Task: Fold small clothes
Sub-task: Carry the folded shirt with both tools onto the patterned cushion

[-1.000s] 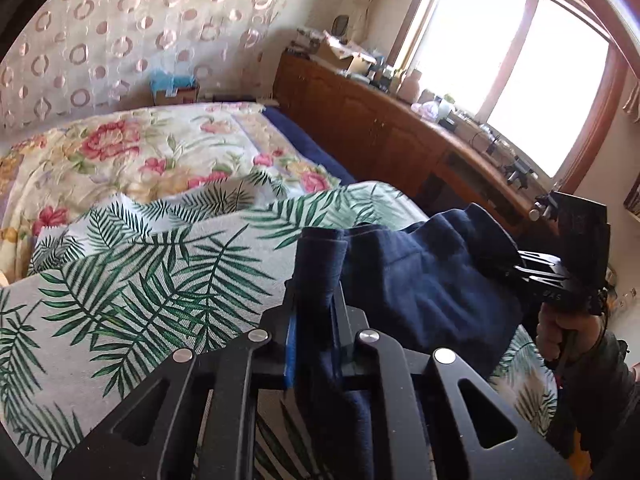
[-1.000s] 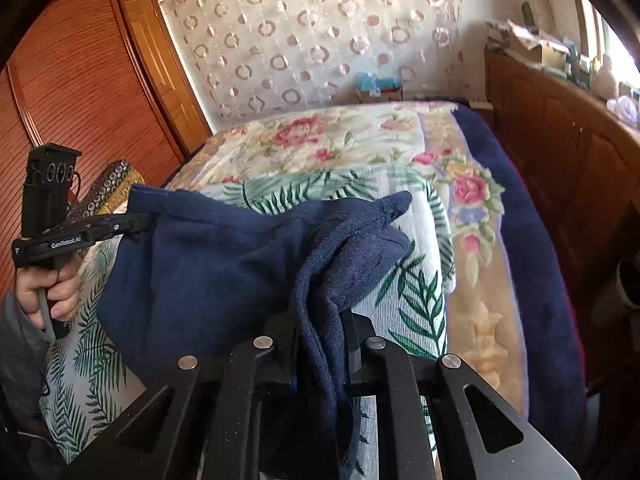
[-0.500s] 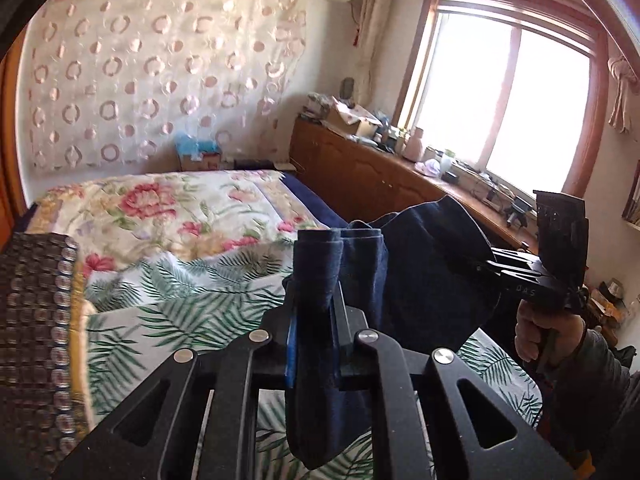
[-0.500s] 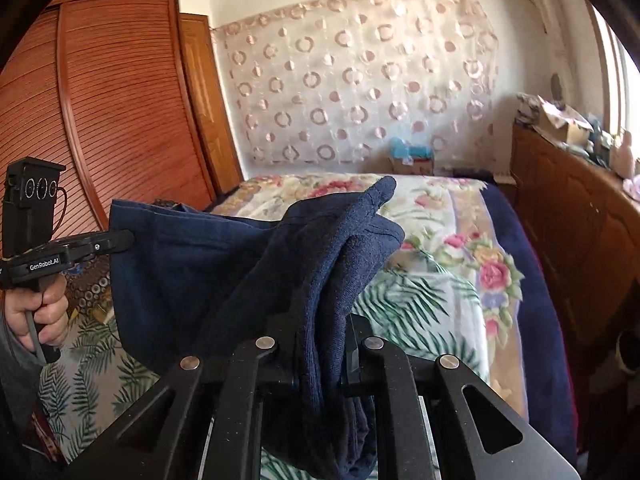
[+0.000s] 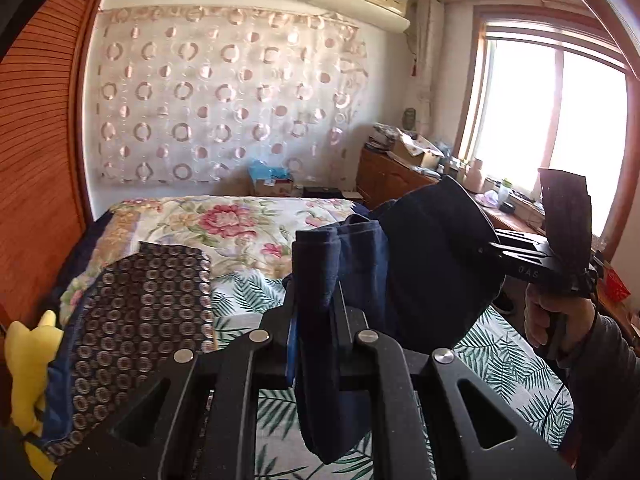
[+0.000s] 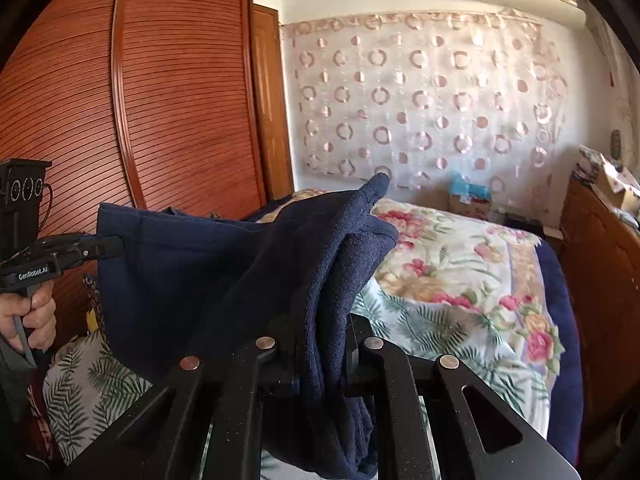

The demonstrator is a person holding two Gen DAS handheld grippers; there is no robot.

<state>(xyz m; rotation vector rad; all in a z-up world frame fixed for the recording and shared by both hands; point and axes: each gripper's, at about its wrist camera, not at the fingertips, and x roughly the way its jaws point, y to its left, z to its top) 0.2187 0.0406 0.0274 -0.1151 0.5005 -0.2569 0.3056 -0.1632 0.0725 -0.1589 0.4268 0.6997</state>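
Note:
A dark navy garment (image 5: 436, 264) hangs in the air above the bed, stretched between both grippers. My left gripper (image 5: 316, 300) is shut on a bunched corner of it, which sticks up and droops between the fingers. In the right wrist view the same navy garment (image 6: 192, 280) spreads leftward from my right gripper (image 6: 324, 344), which is shut on its other bunched corner. The right gripper (image 5: 496, 250) also shows at the right of the left wrist view, held by a hand (image 5: 548, 320). The left gripper (image 6: 108, 246) shows at the far left of the right wrist view.
Below lies the bed with a palm-leaf sheet (image 5: 512, 364) and a floral quilt (image 6: 452, 264). A dark patterned cloth (image 5: 136, 320) and a yellow soft toy (image 5: 28, 364) lie at the left. A wooden wardrobe (image 6: 120, 112) stands left, a cluttered wooden sideboard (image 5: 396, 176) under the window right.
Both grippers have risen with the navy garment, lifting it clear of the bed. The views have tilted up, so more wall, wardrobe and window now show.

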